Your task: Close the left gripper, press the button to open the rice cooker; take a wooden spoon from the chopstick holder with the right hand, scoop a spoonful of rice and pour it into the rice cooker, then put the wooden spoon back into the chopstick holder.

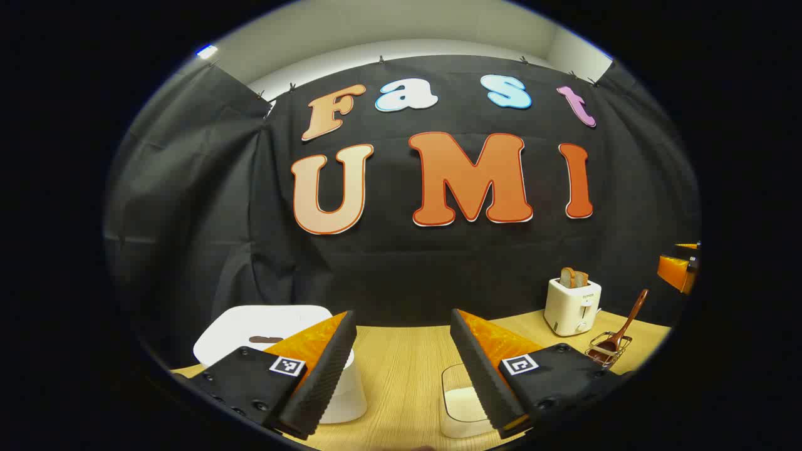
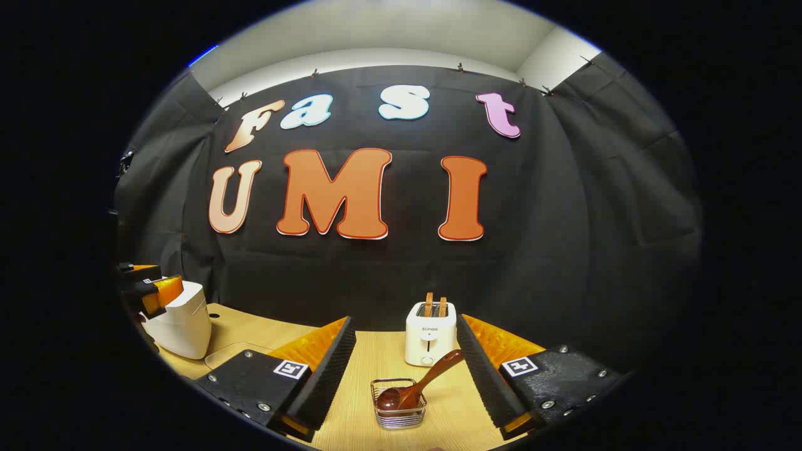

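- Left gripper view: the left gripper (image 1: 403, 369) hangs above the wooden table (image 1: 401, 357) with its jaws spread wide and nothing between them.
- Taking the toaster (image 1: 571, 307) as landmark: this white unit stands at the back right of the table, with slices of bread (image 1: 574, 277) upright in its slots.
- The rice cooker (image 1: 263, 332), white with its lid down, sits far to the left of the toaster, partly hidden behind the left finger.
- A clear container of rice (image 1: 462, 401) lies on the table left of and nearer than the toaster, just inside the right finger.
- The chopstick holder (image 1: 606, 348), a wire basket, stands just right of and in front of the toaster; the wooden spoon (image 1: 623, 326) rests in it, bowl down, handle leaning up and to the right.
- The right gripper (image 1: 678, 266) shows at the far right edge, above the toaster; its opening cannot be told there.
- Right gripper view: the right gripper (image 2: 403, 369) is wide open and empty, above the table (image 2: 451, 407).
- The toaster (image 2: 428, 332) stands straight ahead between the fingers.
- The chopstick holder (image 2: 398, 404) sits directly in front of the toaster, with the wooden spoon (image 2: 420, 385) bowl-down in it and its handle tilted up toward the right finger, not gripped.
- The rice cooker (image 2: 182, 322) is well to the left of the toaster, with the left gripper (image 2: 147, 288) just above its near top edge.
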`<state>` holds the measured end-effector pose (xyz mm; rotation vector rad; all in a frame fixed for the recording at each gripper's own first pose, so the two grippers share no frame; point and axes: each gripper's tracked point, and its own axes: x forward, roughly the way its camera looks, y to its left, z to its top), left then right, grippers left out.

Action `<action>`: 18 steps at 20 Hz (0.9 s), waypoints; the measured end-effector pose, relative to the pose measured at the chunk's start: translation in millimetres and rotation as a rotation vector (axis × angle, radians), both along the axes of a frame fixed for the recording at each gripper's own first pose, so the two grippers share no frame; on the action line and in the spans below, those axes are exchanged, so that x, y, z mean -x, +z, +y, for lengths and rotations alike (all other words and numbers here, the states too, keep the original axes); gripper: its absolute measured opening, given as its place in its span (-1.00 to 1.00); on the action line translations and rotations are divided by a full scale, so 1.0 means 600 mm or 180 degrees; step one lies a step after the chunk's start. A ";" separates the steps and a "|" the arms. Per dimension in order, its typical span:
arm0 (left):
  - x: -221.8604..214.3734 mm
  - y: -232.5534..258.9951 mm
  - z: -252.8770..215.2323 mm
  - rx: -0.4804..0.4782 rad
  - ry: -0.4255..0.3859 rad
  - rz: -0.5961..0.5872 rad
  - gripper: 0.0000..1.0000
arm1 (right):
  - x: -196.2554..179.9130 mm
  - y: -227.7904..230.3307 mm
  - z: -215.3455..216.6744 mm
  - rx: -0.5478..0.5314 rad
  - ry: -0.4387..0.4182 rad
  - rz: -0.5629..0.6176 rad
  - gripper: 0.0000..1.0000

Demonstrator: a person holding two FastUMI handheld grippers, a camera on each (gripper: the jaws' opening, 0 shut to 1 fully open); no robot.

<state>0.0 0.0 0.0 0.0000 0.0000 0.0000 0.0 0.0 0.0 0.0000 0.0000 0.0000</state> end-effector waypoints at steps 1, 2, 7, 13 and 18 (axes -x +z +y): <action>0.000 0.001 -0.001 -0.0008 0.0005 -0.0001 0.92 | -0.001 0.002 0.000 0.0016 0.0000 -0.0003 0.92; 0.000 0.002 -0.001 -0.0012 0.0001 0.0000 0.96 | -0.002 0.004 0.000 0.0027 0.0002 -0.0007 0.92; -0.001 0.012 -0.002 0.0050 -0.0035 0.0011 0.95 | 0.003 0.010 0.006 0.0042 0.0052 -0.0037 0.92; -0.001 0.004 0.007 0.0056 -0.0011 0.0072 0.96 | 0.003 0.010 0.004 0.0050 0.0050 -0.0030 0.93; -0.003 0.023 0.021 0.0063 0.0013 0.0036 0.90 | 0.004 0.016 -0.003 0.0080 0.0010 -0.0037 0.92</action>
